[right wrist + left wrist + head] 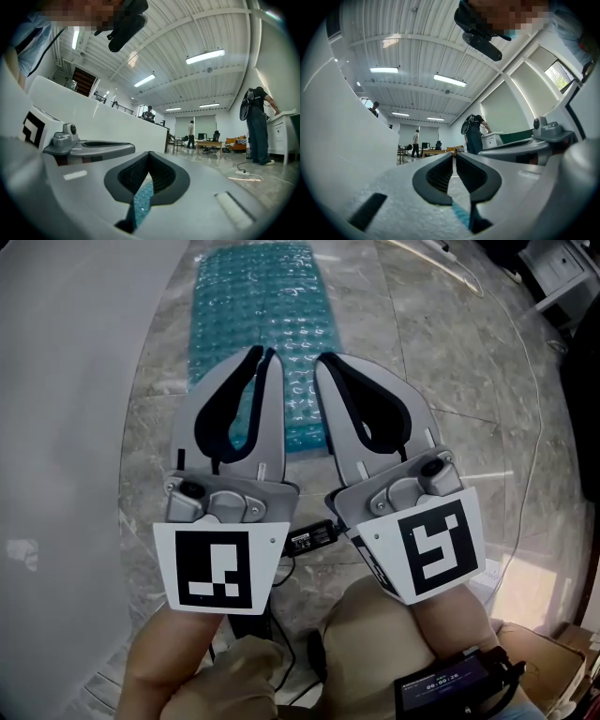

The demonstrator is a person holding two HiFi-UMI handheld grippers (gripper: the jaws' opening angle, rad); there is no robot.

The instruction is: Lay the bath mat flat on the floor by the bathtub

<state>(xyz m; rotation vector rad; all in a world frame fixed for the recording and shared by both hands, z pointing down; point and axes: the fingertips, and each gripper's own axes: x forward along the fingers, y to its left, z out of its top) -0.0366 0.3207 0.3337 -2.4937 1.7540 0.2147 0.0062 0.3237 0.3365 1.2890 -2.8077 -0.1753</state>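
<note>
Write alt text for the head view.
A teal bath mat lies flat on the marbled floor beside a white tub wall. In front, the left gripper and right gripper are held side by side, jaws shut, empty.

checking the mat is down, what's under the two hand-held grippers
A teal bath mat lies flat on the stone floor beside the white tub. The left hand-held gripper and right hand-held gripper cover its near corners.

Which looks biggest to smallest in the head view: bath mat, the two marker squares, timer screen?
1. bath mat, though partly hidden.
2. left marker square and right marker square: alike, so unranked; nearness to the camera enlarges them.
3. timer screen.
</note>
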